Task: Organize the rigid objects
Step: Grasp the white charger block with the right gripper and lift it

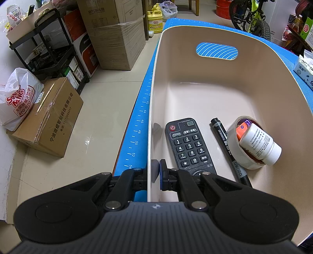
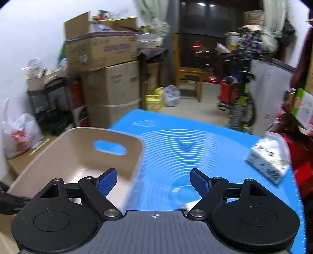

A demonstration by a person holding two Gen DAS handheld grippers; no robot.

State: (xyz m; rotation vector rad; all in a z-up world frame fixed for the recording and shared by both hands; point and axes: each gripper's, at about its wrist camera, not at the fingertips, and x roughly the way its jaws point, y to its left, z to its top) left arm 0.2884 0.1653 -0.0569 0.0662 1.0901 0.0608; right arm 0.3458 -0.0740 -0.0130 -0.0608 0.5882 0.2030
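Note:
A beige plastic bin [image 1: 270, 82] with a handle slot stands on the blue mat [image 1: 137, 132]. In it lie a black remote control [image 1: 187, 144], a black permanent marker [image 1: 228, 148], and a roll of tape [image 1: 234, 148] holding a white bottle [image 1: 260, 144] and small orange and purple items. My left gripper [image 1: 155, 172] is shut on the bin's left wall, one finger inside and one outside. In the right wrist view the bin [image 2: 49, 154] sits at the left. My right gripper [image 2: 153, 180] is open and empty above the mat [image 2: 195, 140], just right of the bin.
A tissue pack [image 2: 270, 158] lies at the mat's right edge, also in the left wrist view [image 1: 305, 68]. Cardboard boxes [image 1: 49, 121], a black shelf rack [image 1: 49, 52], a plastic bag [image 1: 17, 97], yellow jugs [image 1: 155, 21] and a bicycle [image 1: 252, 17] stand on the floor around the table.

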